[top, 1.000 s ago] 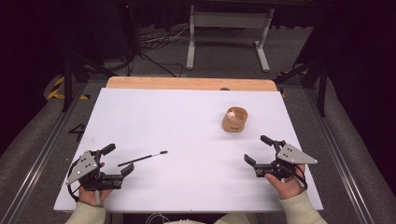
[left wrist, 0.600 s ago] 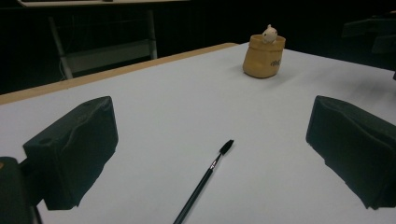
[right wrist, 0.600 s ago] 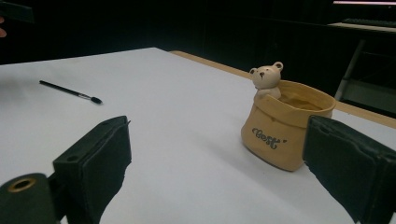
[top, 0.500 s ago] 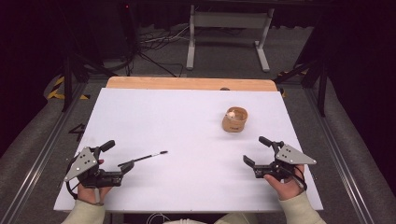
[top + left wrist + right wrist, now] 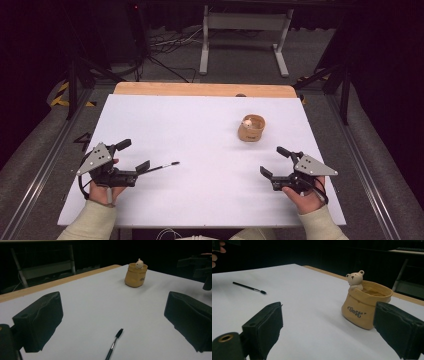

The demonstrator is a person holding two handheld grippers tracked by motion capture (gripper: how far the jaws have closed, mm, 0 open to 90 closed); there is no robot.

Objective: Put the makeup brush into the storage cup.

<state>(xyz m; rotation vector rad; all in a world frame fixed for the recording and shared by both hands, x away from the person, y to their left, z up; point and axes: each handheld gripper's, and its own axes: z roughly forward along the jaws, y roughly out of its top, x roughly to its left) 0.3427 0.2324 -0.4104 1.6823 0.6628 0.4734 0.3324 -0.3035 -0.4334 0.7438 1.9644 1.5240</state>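
1. High view: At a white table [image 5: 200, 135], a person's left gripper [image 5: 135, 156] rests with its jaws spread, the near end of a thin black brush [image 5: 162, 166] lying just at the tip of its lower jaw, the bristle end pointing away from the claw toward the table's middle. The right gripper [image 5: 272, 162] sits well apart, jaws likewise spread and holding nothing, with a tan pot [image 5: 251, 128] just ahead of it and slightly to its inner side.

2. Left gripper view: The brush [image 5: 113, 345] lies flat on the table between the two open jaws, its handle running back under the camera and its dark tip ahead of the claw. The pot [image 5: 135, 275], a small bear figure [image 5: 139, 263] peeking over its rim, stands far beyond the jaws and toward the claw's right side. Judged from its slim shaft, the brush will be light, stiff and prone to roll or skid on the smooth top; the mid-handle, behind the metal collar, looks the safest place to pinch it, clear of the soft bristles.

3. Right gripper view: The jaws stand wide apart, empty. The pot [image 5: 365, 308] sits close ahead, partly behind the claw's right jaw; it looks rigid and possibly breakable. The brush [image 5: 249, 288] lies far off beyond the left jaw.
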